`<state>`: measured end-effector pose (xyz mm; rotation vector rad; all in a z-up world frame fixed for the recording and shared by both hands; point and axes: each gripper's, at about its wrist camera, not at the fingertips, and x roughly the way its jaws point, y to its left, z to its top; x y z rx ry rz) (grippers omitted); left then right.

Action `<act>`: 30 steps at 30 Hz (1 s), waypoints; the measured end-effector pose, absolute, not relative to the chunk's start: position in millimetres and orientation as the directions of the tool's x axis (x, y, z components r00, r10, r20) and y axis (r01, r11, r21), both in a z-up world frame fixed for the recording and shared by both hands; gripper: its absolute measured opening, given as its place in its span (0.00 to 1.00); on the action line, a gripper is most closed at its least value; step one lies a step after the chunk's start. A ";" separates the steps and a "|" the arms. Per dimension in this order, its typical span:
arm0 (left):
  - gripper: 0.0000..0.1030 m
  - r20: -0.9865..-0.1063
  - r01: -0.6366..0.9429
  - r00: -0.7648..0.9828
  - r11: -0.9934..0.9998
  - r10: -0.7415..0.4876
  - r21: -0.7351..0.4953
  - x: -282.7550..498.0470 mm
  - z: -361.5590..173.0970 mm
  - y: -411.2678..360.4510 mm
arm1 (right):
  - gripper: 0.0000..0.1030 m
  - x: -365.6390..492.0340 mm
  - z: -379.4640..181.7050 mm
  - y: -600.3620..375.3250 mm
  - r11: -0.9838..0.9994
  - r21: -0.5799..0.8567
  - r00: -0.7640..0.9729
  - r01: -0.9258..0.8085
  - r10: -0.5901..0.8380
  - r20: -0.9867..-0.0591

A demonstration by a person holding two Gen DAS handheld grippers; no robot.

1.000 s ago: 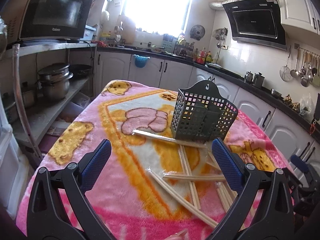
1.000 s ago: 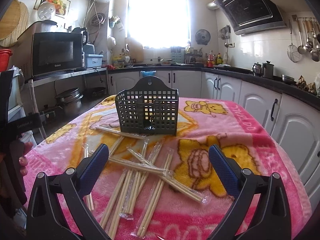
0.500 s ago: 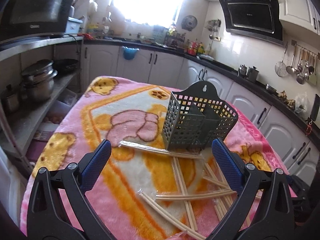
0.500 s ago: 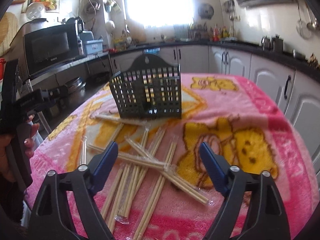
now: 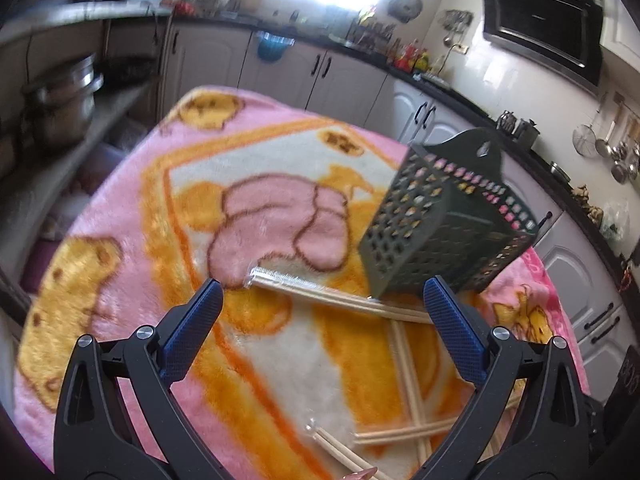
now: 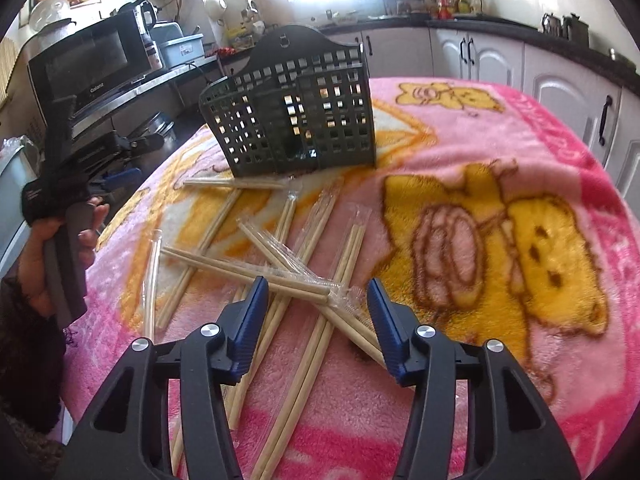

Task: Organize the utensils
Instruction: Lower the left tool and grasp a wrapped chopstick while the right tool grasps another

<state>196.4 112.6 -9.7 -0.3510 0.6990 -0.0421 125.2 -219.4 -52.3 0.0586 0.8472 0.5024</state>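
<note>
1. Left wrist view: left claw [image 5: 322,294] spread wide above the pink blanket [image 5: 132,208] on the tabletop, nothing between its blue pads [image 5: 192,330].
2. Just ahead and right of that claw, dark perforated utensil basket [image 5: 436,224], seen tilted in this view, standing on the blanket.
3. At the basket's foot, a wrapped pair of chopsticks [image 5: 320,290] lying flat, one end running in against the basket's lower corner.
4. Lower right, more chopsticks crossing each other on the orange patch, partly hidden behind the right-hand pad.
5. Behind, kitchen cabinets [image 5: 340,76] and a range hood [image 5: 544,44]; whole picture blurred.
6. Right wrist view: right claw [image 6: 316,300] about half open and closing, low over the heap of chopsticks [image 6: 280,264].
7. Between its pads, the wrapped end of a crossing pair; pads apart from it on both sides, no grip.
8. Loose chopsticks, some in clear wrappers, fanned across the blanket [image 6: 520,140] from the claw up to the basket [image 6: 296,112].
9. Basket upright at the far side of the heap, another pair lying along its base.
10. At the left edge, a hand [image 6: 56,256] holding the other claw's handle, off the tabletop side; microwave [image 6: 88,60] on a shelf behind.
</note>
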 end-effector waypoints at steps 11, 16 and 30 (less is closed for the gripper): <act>0.70 -0.668 -0.136 0.701 0.873 -0.249 -0.469 230.4 -51.3 140.5 | 0.33 140.8 -65.0 -229.9 0.862 0.334 0.498 -0.382 0.497 -0.711; 0.64 -0.668 -0.149 0.697 0.858 -0.261 -0.491 238.7 -57.0 143.8 | 0.32 143.4 -66.2 -232.3 0.853 0.351 0.489 -0.386 0.512 -0.706; 0.07 -0.683 -0.204 0.697 0.853 -0.218 -0.481 252.0 -64.2 162.3 | 0.12 144.1 -62.1 -232.2 0.845 0.346 0.504 -0.408 0.525 -0.686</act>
